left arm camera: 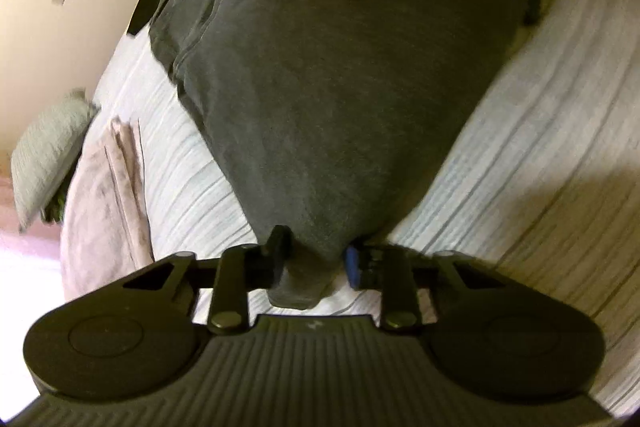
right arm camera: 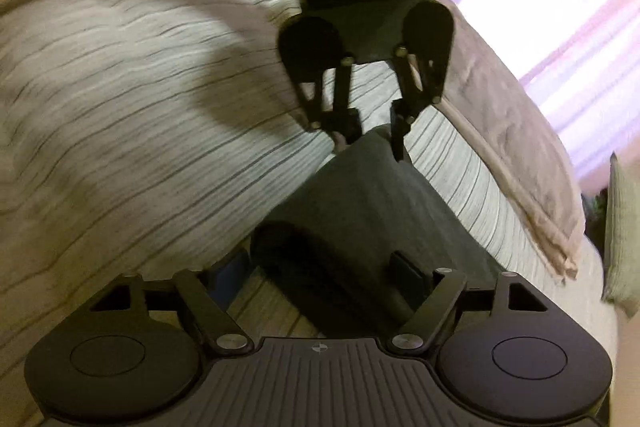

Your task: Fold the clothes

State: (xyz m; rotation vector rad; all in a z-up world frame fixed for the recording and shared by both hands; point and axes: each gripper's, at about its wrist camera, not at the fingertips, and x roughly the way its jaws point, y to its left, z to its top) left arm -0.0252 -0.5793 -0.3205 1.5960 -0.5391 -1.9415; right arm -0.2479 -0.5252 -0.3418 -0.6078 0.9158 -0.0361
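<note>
The left gripper [left arm camera: 316, 261] pinches a corner of the soft dark-grey knit garment [left arm camera: 320, 75] at frame bottom, the right gripper [right arm camera: 320, 279] spread around its rolled edge, on a ribbed striped bedspread [left arm camera: 520, 131] beside a beige blanket [left arm camera: 104, 195].

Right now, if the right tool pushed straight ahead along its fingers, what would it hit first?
Most likely the dark grey garment lying between its open fingers, then the left tool pinching the garment's far corner. Depth is unclear.
</note>
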